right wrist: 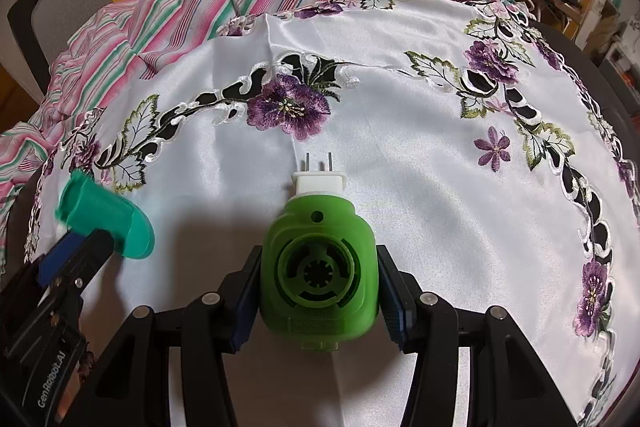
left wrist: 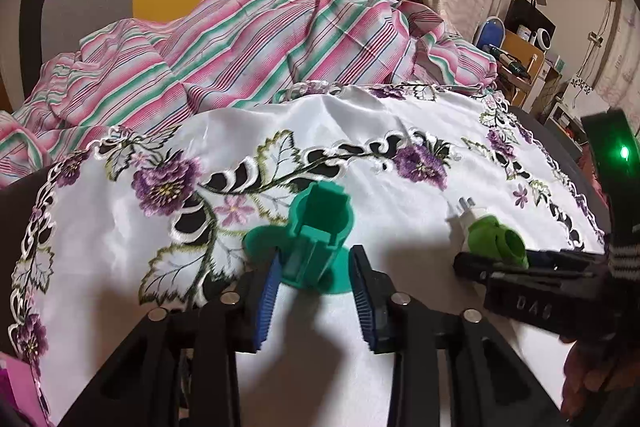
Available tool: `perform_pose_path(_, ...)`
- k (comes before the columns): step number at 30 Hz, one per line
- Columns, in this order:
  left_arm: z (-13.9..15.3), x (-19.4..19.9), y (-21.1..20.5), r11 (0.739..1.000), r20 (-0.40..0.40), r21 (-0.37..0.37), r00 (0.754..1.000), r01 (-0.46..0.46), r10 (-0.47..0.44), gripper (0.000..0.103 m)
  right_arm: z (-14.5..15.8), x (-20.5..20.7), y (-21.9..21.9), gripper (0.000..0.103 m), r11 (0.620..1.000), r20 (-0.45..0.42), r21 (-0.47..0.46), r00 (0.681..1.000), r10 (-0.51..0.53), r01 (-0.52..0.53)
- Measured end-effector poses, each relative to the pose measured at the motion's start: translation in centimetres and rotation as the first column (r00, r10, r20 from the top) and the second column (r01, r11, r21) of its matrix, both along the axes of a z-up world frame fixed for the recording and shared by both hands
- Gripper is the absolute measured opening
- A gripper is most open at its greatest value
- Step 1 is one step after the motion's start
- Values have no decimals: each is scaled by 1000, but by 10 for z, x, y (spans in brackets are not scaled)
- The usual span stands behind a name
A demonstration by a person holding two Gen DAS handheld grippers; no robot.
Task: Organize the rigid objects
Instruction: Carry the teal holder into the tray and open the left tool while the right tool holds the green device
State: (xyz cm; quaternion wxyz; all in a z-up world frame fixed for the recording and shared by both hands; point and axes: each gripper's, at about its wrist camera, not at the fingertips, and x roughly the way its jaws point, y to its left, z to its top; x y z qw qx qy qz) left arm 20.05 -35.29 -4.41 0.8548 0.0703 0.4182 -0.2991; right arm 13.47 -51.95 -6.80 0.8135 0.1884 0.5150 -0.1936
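We judge the job midway: right gripper (right wrist: 316, 291) clamps the lime-green plastic plug-in unit (right wrist: 318, 279), left gripper (left wrist: 316, 301) stands narrowly open around the teal plastic flanged holder (left wrist: 316, 239), both unplaced.

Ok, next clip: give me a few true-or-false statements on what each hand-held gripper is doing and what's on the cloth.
1. The right hand-held gripper clamps the green plug-in device. True.
2. The device's prongs point toward the camera. False: they point away.
3. The left hand-held gripper squeezes the teal holder. False: its pads stand apart from it.
4. The embroidered cloth has purple flowers. True.
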Motion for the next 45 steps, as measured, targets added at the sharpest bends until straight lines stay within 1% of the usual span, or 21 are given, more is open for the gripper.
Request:
perform_pose_path(1, 2, 0, -2, 1000, 6, -5, 1000, 2, -2, 40, 0, 0, 0, 54, 1000, 0, 0, 1000, 1, -1)
perform_pose_path(2, 3, 1, -4, 1000, 10, -7, 1000, 5, -4, 44, 0, 0, 0, 54, 1000, -1, -1, 1000, 0, 0)
perform_pose_path(3, 4, 1, -7, 1000, 15, -6, 1000, 11, -11, 46, 0, 0, 0, 54, 1000, -1, -2, 1000, 1, -1)
perform_pose_path(6, 2, 7, -18, 999, 20, 34, 1000, 7, -8, 46, -1, 2, 1, 55, 1000, -5, -12, 1000, 7, -7)
perform_pose_path(7, 0, 10, -18, 1000, 8, 30, 1000, -1, 1, 43, 0, 3, 2, 55, 1000, -6, -18, 1000, 11, -11)
perform_pose_path(8, -1, 12, -17, 1000, 1, 25, 1000, -9, 9, 32, -1, 3, 3, 55, 1000, -7, -24, 1000, 15, -15)
perform_pose_path(9, -2, 12, -16, 999, 3, 31, 1000, -12, 12, 31, -1, 3, 3, 55, 999, -7, -27, 1000, 17, -17)
perform_pose_path(13, -1, 2, -11, 998, 52, 60, 999, 4, -7, 30, 0, 2, 2, 53, 999, -5, -28, 1000, 17, -18)
perform_pose_path(16, 4, -4, 4, 1000, 23, 10, 999, -27, 27, 30, 0, 2, 2, 53, 999, -6, -33, 1000, 20, -20)
perform_pose_path(18, 7, -9, 12, 999, 12, -11, 999, -37, 37, 30, 0, 2, 2, 53, 999, -4, -33, 1000, 20, -20)
perform_pose_path(22, 15, -27, 25, 999, 19, -26, 999, -31, 32, 30, 0, 1, 3, 53, 999, -1, -40, 1000, 27, -27)
perform_pose_path(27, 27, -52, 50, 995, 8, -80, 999, -53, 54, 30, 1, 0, 4, 53, 998, 0, -50, 999, 34, -34)
perform_pose_path(30, 34, -71, 66, 993, 21, -101, 998, -59, 62, 30, 1, 0, 4, 53, 998, 3, -53, 999, 38, -37)
perform_pose_path(36, 43, -101, 103, 986, 9, -139, 996, -91, 93, 30, 3, -3, 8, 53, 998, 21, -41, 999, 51, -50)
perform_pose_path(41, 54, -130, 140, 981, 43, -158, 992, -114, 122, 30, 7, -6, 15, 53, 997, 49, -7, 996, 80, -80)
perform_pose_path(45, 56, -145, 176, 973, 45, -171, 986, -152, 161, 30, 10, -7, 27, 53, 993, 61, -29, 991, 118, -117)
